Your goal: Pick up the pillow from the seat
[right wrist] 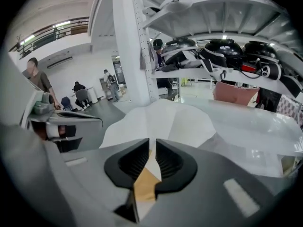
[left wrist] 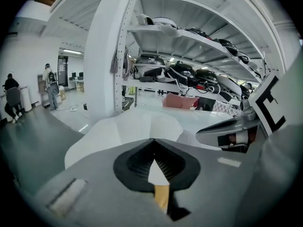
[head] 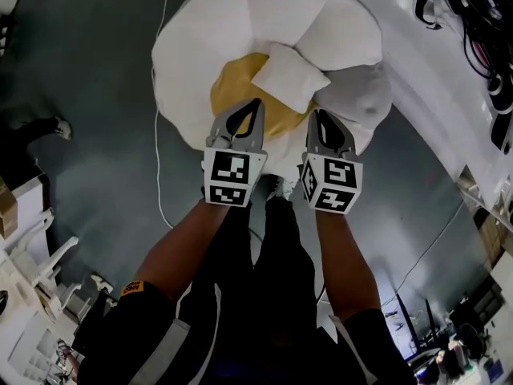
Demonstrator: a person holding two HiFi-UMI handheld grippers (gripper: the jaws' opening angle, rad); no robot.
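Note:
A small white pillow [head: 288, 77] lies tilted on the yellow seat cushion [head: 232, 91] of a round white chair [head: 192, 50]. Both grippers hover at the seat's front edge, pointing at the pillow. My left gripper [head: 258, 103] is just short of the pillow's near left corner, with its tips together and nothing gripped [left wrist: 152, 142]. My right gripper [head: 317, 114] sits by the pillow's near right corner. Its jaws stand a narrow crack apart with nothing pinched between them [right wrist: 152, 148]. White fabric and yellow cushion show under both sets of jaws. The white chair back [right wrist: 165, 119] rises straight ahead.
A white rack [head: 437, 79] stands close on the right, its shelves loaded with helmets and gear [left wrist: 189, 72]. A thin cable [head: 159, 175] trails over the grey floor on the left. White furniture [head: 32, 255] is at lower left. People stand far back [right wrist: 111, 82].

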